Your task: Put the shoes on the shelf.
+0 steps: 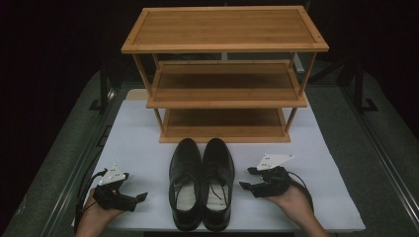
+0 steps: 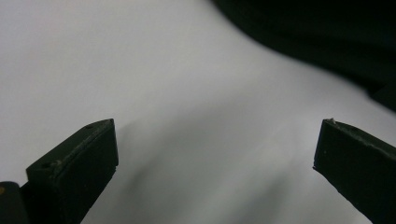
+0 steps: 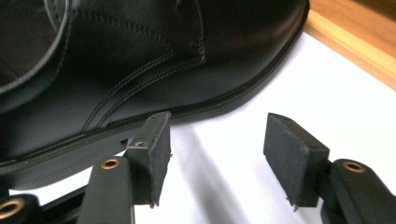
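Two black leather lace-up shoes stand side by side on the white mat, toes toward the rack: the left shoe (image 1: 185,182) and the right shoe (image 1: 217,182). My left gripper (image 1: 141,197) rests on the mat left of the pair, open and empty, its jaws (image 2: 217,154) wide apart over bare mat, with a dark shape (image 2: 327,37) at the upper right. My right gripper (image 1: 245,185) lies just right of the right shoe, open. Its jaws (image 3: 217,140) point along the shoe's side (image 3: 140,70), one fingertip (image 3: 156,140) close to the sole.
A three-tier bamboo shoe rack (image 1: 225,74) stands at the back of the white mat (image 1: 138,143), all shelves bare. Its bottom edge (image 3: 355,42) appears in the right gripper view. Metal table rails (image 1: 380,143) run along both sides.
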The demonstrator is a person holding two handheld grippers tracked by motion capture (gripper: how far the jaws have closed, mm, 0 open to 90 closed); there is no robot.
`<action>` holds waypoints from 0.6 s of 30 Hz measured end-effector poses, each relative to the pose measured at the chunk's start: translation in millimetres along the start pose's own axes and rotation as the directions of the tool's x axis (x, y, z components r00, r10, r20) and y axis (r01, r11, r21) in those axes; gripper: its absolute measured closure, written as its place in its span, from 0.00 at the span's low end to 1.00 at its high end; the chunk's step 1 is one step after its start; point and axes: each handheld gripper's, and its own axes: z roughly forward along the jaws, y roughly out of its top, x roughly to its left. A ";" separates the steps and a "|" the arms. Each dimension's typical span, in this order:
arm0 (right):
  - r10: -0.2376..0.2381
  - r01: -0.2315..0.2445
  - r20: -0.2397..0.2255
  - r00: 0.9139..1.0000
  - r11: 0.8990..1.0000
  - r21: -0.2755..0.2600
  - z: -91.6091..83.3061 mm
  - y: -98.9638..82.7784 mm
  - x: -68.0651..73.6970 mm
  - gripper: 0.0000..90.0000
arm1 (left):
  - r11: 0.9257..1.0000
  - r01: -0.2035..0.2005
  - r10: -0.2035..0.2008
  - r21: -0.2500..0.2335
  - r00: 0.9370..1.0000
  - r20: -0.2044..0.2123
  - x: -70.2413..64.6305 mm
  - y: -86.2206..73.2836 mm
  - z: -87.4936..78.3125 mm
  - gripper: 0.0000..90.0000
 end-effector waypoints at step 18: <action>0.000 -0.002 -0.032 0.999 0.997 -0.071 -17.4 29.8 6.2 0.47 | 0.990 -0.104 0.114 -0.099 0.989 0.099 -37.3 66.3 -19.3 0.25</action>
